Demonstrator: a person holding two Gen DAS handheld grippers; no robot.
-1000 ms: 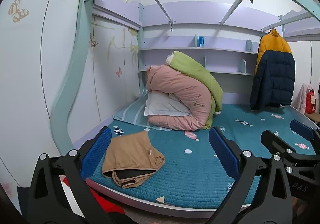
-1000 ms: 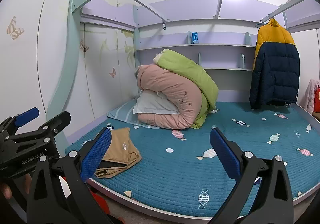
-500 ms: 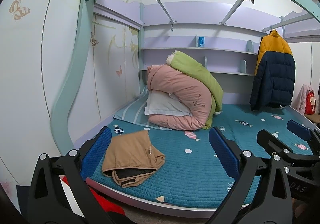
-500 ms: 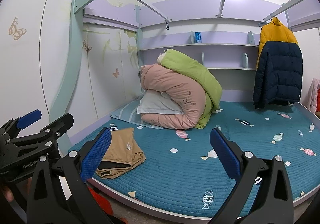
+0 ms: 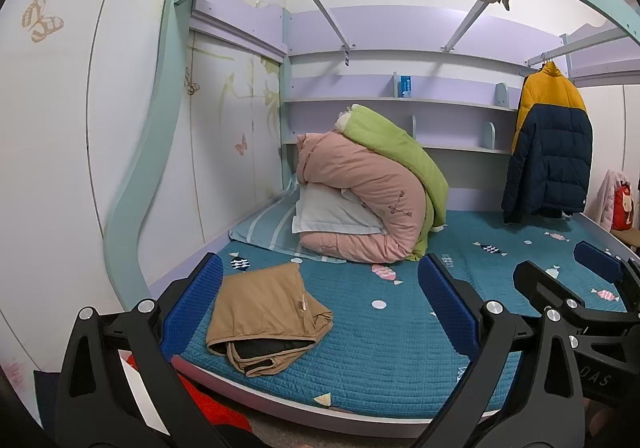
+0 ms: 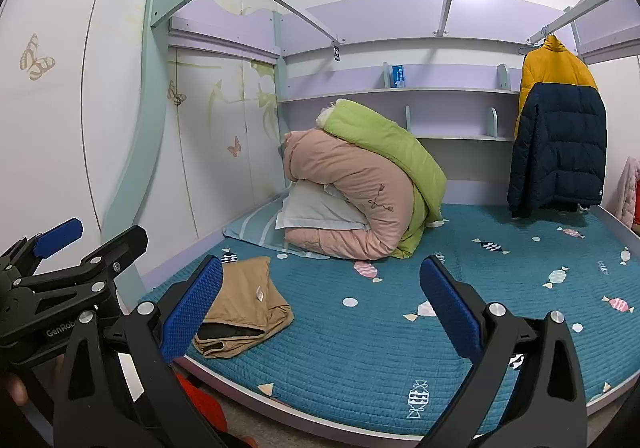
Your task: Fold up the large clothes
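- Left tongs [image 5: 320, 312] and right tongs [image 6: 320, 310] — both spread, empty, held back off the bed [image 5: 380, 348].
- Tan garment [image 5: 266, 314] lies folded near the bed's near-left corner — apparently done.

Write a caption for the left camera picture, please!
Open left gripper hovers before a folded tan garment on the teal bed.

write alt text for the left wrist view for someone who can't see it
A folded tan garment lies near the front left edge of a teal bed, framed by the open left tool, which holds nothing. Behind it sit rolled pink and green quilts; a yellow and navy jacket hangs at right.
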